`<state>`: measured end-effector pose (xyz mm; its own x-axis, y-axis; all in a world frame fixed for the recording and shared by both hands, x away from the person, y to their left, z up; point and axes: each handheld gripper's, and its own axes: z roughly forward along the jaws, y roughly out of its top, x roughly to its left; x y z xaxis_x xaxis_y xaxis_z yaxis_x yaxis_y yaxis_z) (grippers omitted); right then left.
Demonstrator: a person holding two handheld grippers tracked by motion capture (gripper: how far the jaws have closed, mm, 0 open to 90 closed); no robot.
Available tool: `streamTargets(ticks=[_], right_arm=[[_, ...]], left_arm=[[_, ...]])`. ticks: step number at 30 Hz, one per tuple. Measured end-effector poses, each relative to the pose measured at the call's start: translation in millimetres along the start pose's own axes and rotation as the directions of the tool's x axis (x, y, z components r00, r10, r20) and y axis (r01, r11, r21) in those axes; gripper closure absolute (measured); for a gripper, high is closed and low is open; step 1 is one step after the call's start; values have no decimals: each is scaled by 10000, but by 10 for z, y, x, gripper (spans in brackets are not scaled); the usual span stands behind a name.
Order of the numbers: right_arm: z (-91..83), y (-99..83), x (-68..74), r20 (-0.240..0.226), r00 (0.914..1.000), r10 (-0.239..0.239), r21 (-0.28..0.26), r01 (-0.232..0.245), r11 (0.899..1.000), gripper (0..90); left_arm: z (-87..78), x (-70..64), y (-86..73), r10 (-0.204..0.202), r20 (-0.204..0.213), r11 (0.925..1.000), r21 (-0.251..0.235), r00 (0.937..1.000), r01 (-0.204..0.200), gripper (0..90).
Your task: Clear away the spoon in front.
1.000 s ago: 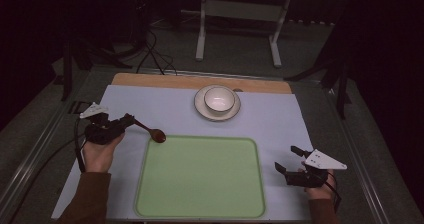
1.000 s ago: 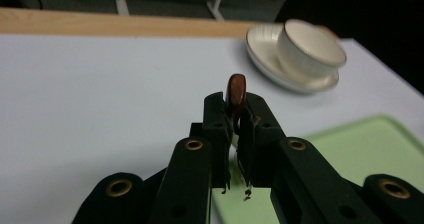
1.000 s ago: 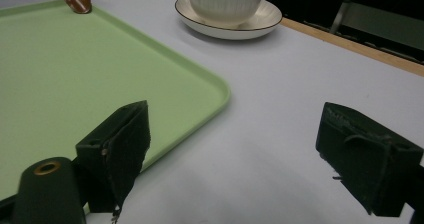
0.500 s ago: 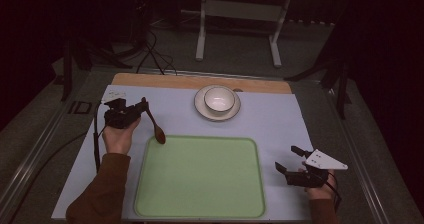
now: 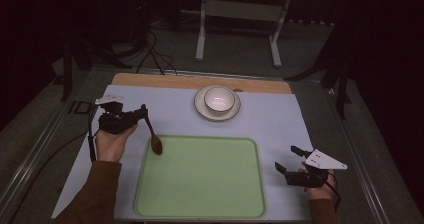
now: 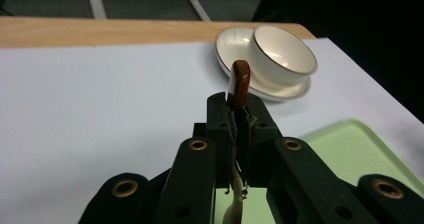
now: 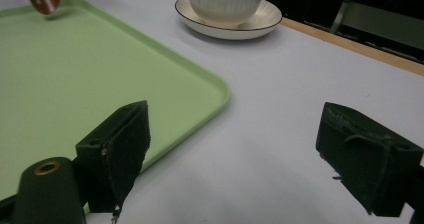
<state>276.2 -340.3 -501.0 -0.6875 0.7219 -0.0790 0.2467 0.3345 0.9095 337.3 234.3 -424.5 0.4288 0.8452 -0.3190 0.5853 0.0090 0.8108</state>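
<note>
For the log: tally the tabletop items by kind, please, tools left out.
Spoon: 1
Bowl: 1
Saucer: 1
Green tray: 1
Total: 4

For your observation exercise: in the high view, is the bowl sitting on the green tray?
No, the bowl sits on a saucer on the white mat, apart from the tray.

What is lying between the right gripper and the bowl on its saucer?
In the high view, only bare white mat lies between the right gripper and the bowl.
</note>
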Motion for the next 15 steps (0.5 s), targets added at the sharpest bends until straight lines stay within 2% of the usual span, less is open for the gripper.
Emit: streamTargets(ticks=[6,8,15], right_arm=[[4,0,3,-27,10000,-6,9,6,10000,140],[5,0,2,-29,10000,-8,7,8,10000,140],[3,-1,0,-26,10000,8,15,-8,10000,140]], left_arm=[[-29,-62,-59,143,435,9961,868,9990,-180,849],[1,-79,-75,237,387,9933,1125,9990,-279,849],[163,-44,-190,223,591,9928,1165,9980,-290,835]])
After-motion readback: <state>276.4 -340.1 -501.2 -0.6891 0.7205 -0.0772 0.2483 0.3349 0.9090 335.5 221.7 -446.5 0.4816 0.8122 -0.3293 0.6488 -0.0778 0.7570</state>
